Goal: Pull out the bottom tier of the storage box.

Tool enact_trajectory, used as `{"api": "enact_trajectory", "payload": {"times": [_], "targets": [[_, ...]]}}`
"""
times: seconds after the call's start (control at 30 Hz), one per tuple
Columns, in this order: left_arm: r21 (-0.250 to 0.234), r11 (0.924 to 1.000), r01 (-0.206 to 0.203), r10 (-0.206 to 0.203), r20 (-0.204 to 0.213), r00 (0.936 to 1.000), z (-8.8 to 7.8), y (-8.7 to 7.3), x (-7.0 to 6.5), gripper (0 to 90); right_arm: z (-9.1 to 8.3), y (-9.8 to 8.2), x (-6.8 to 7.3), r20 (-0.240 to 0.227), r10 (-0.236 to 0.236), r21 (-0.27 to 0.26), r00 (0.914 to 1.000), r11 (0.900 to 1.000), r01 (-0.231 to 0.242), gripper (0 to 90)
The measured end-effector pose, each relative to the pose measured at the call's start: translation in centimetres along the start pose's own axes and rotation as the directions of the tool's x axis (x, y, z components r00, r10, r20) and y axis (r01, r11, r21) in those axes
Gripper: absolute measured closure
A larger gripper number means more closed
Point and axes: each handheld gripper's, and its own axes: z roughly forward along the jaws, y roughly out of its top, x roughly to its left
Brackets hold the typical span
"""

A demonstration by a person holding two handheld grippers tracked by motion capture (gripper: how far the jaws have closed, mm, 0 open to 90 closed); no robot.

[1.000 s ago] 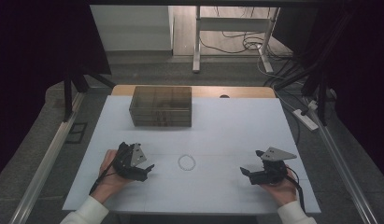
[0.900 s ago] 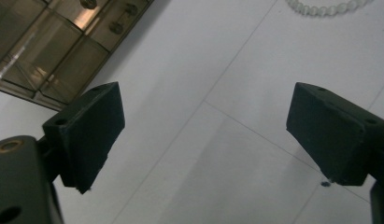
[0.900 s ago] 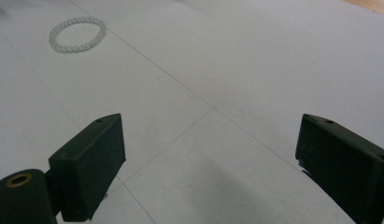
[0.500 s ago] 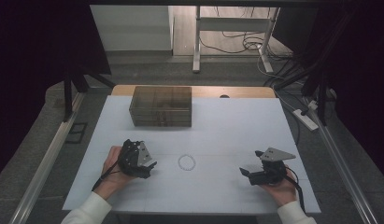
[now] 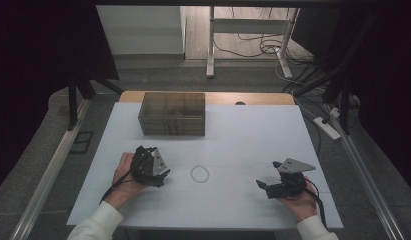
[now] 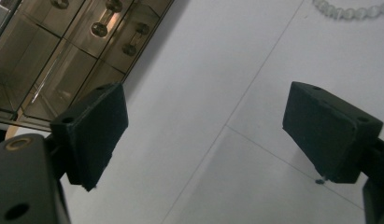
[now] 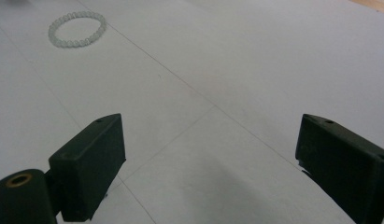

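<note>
A small ring of pale beads, a bracelet point(image 5: 199, 173), lies flat on the white table point(image 5: 243, 135) between my two grippers. My left gripper point(image 5: 161, 172) is held low just left of it, open and empty. In the left gripper view the wide-apart gripper point(image 6: 203, 135) has bare table between its jaws, and the bracelet point(image 6: 353, 9) is cut by the top right edge. My right gripper point(image 5: 261, 184) rests further off to the right, open and empty. The right gripper view has this gripper point(image 7: 208, 163) standing open, and the bracelet point(image 7: 77, 29) lies far ahead at upper left.
A smoked see-through drawer box point(image 5: 173, 114) stands at the back of the table, left of centre; its drawer knobs point(image 6: 101, 29) appear in the left gripper view. A wooden strip point(image 5: 253, 98) runs along the table's far edge. Cables and stands occupy the floor behind.
My left gripper has shifted a little to the right, closer to the bracelet, and turned. The right gripper has barely moved. The bracelet lies where it was.
</note>
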Motion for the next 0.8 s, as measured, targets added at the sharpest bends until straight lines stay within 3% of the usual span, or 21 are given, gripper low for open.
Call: {"api": "enact_trajectory", "payload": {"times": [0.8], "targets": [[-0.015, 0.9998, -0.015, 0.014, -0.058, 0.9982, 1.5, 1.1, 1.0, 16.2, 0.2, -0.1, 0.0, -0.001, -0.001, 0.014, 1.0, 1.0, 0.001, 8.3]]}}
